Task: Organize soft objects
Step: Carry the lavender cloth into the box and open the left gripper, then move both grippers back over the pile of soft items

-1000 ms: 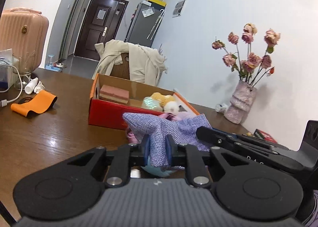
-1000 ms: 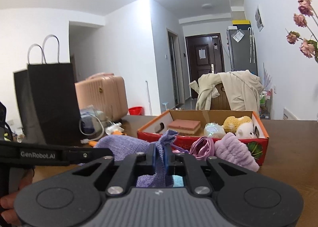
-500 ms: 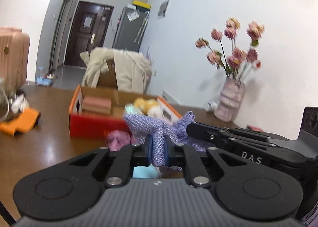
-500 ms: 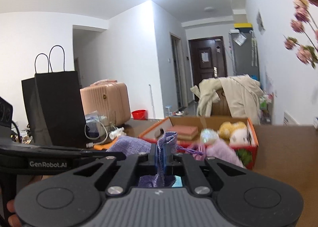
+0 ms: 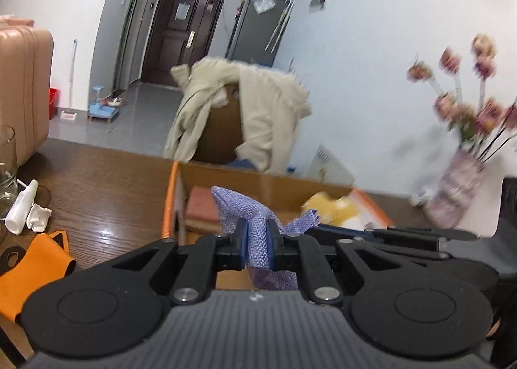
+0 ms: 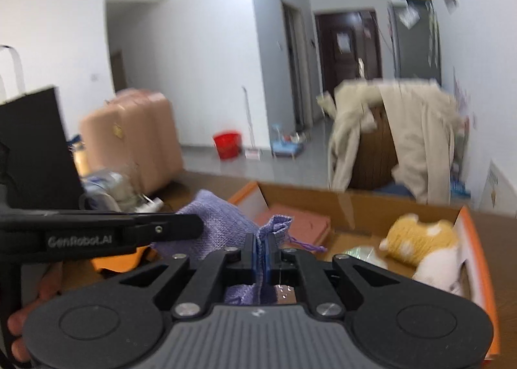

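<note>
Both grippers hold one purple woven drawstring pouch in the air over the near edge of an orange-rimmed cardboard box. My left gripper is shut on one fold of the pouch. My right gripper is shut on the pouch's gathered neck, its purple cord trailing right. In the right wrist view the pouch body bulges behind the left gripper's arm. Inside the box lie a pink flat pad, a yellow and white plush toy and a shiny round item.
On the brown table lie an orange strap, a white spray bottle and a glass. A vase of pink flowers stands right. A coat-draped chair is behind the box; a black bag and pink suitcase stand left.
Both grippers have carried the pouch forward from in front of the box to over its near edge. The box and chair now look much closer. The pink and lilac soft items have dropped out of view.
</note>
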